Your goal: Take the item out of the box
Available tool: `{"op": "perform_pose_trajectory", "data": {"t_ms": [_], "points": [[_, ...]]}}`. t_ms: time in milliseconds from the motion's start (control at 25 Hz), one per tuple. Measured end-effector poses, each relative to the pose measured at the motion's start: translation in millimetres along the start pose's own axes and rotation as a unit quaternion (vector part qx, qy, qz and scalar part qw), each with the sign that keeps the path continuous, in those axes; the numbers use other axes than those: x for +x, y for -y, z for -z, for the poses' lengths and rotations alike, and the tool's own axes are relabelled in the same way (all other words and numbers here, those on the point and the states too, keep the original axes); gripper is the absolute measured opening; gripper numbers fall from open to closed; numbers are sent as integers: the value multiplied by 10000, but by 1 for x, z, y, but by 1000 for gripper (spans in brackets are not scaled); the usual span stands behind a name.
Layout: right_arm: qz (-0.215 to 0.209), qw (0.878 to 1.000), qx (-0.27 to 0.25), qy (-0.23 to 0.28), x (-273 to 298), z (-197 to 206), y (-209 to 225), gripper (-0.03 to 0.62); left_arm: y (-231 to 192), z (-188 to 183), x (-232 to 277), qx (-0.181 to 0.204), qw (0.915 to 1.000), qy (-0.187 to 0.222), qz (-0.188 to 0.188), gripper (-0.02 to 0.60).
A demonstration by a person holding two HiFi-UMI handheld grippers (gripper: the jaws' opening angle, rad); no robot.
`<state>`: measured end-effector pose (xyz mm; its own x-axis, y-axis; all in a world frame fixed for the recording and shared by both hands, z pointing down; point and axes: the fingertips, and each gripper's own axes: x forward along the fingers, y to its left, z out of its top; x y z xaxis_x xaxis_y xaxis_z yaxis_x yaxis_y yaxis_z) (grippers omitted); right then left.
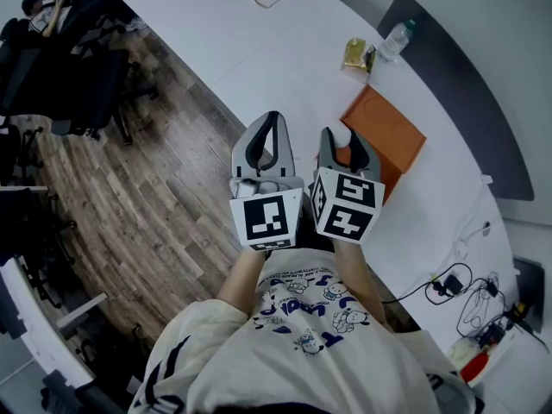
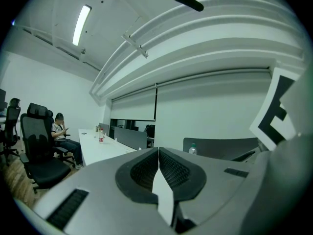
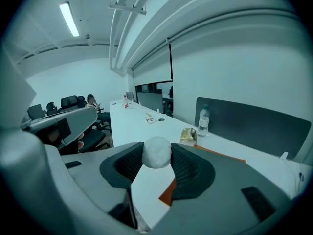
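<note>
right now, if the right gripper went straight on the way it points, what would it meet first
Probably the snack bag, beyond the ball it holds; depth is unclear, so it could miss.

At frame centre the right gripper (image 3: 156, 156) pinches a whitish ball (image 3: 156, 151) (perhaps foam); an orange box (image 3: 169, 192) lies lower in the frame on the white table (image 3: 134, 126).

The ball (image 3: 156, 152) looked matt and faintly fuzzy. The right gripper (image 3: 157, 160) had a smooth grey plastic shell and ribbed black rubbery pads (image 3: 188, 170). The box (image 1: 384, 130) looked like matt orange card, the table (image 1: 224, 33) smooth white, the floor (image 1: 129, 197) grained wood.
</note>
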<state>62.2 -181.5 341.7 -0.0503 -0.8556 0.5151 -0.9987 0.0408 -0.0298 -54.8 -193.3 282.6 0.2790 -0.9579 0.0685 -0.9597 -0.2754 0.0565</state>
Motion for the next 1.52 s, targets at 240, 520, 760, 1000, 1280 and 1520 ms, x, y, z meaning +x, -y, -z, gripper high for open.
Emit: {"op": "perform_pose_trajectory", "data": {"t_ms": [240,520,760,1000,1280,1520], "points": [[-37,9999,-38,119,-6,-8,-10,183,-8,-6,-6,31,10000,62,-20,18],[-132,9994,-130,290,-12,-19,-25,183,-17,-15,-10,79,9999,128,-57,18],[-193,9989,-181,396,-14,-29,-34,183,-23,-22,-11,60,9997,206,-79,18],[-221,9978,-195,585,-19,-41,-38,183,-28,-28,-13,63,9996,270,-97,18],[-235,9966,-245,750,-26,-52,-43,183,-36,-34,-14,48,9994,318,-161,18],[-262,9956,-241,866,-33,-58,-44,183,-38,-35,-16,30,9992,342,-188,18]]}}
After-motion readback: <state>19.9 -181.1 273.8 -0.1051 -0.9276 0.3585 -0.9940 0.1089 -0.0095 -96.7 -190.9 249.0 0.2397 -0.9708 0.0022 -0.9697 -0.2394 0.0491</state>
